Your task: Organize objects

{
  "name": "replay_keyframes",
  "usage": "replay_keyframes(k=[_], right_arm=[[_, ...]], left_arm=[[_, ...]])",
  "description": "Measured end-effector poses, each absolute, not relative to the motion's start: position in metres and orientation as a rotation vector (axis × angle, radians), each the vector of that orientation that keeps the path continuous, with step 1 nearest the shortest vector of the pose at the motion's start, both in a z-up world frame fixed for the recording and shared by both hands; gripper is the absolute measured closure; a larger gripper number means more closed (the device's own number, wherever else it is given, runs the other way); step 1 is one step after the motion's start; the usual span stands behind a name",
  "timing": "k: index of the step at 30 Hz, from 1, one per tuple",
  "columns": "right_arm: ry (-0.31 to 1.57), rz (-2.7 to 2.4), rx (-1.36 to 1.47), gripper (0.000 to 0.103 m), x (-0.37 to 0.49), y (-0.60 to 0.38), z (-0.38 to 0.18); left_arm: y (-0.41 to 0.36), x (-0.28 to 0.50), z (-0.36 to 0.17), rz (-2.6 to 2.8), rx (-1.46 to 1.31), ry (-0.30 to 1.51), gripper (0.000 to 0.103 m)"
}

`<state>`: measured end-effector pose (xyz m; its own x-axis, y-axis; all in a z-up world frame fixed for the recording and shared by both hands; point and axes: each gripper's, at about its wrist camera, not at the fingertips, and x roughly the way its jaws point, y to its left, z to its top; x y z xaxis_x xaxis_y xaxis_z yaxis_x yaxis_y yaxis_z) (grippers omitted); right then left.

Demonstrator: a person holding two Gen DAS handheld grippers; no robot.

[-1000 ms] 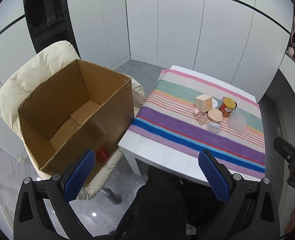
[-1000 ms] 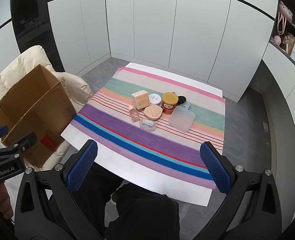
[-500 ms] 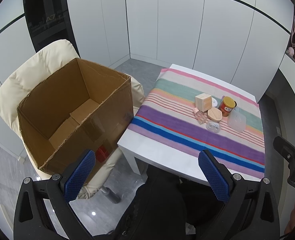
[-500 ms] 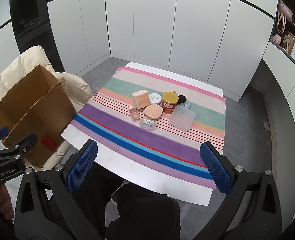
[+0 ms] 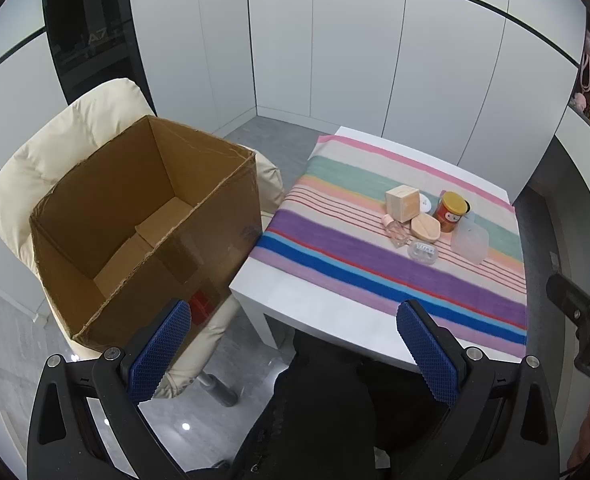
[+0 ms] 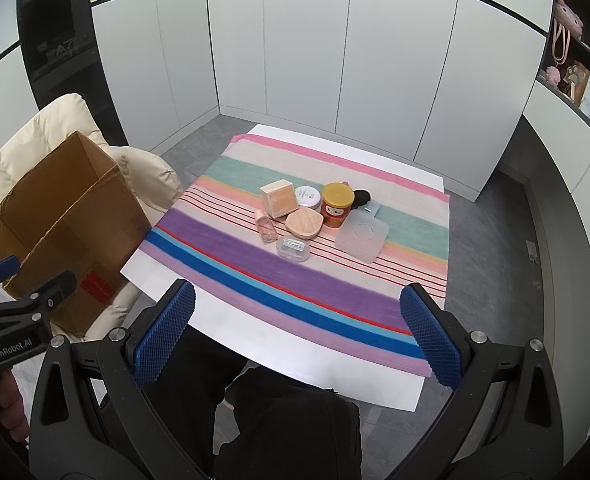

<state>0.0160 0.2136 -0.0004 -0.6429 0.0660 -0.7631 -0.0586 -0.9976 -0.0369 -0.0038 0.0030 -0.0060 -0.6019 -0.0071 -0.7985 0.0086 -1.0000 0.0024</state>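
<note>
An open, empty cardboard box (image 5: 143,216) sits on a cream chair (image 5: 55,152) left of the table. On the striped cloth (image 6: 295,276) lies a cluster: a wooden cube box (image 6: 279,198), a white round tin (image 6: 308,196), an orange jar (image 6: 337,204), a small pink bottle (image 6: 266,227), a tan compact (image 6: 303,224), a small clear case (image 6: 293,249) and a frosted square container (image 6: 361,235). My left gripper (image 5: 295,344) is open and empty, held above the table's near left corner. My right gripper (image 6: 295,332) is open and empty above the table's near edge.
The white table (image 6: 335,364) stands in a corner of white cabinet walls. A black object (image 6: 362,197) lies behind the jar. Shelves with items (image 6: 575,76) are at the right. The person's dark-clothed legs (image 6: 287,420) are below the grippers.
Both grippers have stayed almost still; the views shifted only slightly. Nothing on the table moved.
</note>
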Motion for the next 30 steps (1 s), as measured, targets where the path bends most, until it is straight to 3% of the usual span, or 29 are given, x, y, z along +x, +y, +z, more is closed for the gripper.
replay_keyframes(k=[30], right_arm=[[0.182, 2.662, -1.245, 0.000, 0.034, 0.296, -0.009]], left_arm=[[0.073, -0.025, -0.028, -2.841, 1.501, -0.132, 0.000]])
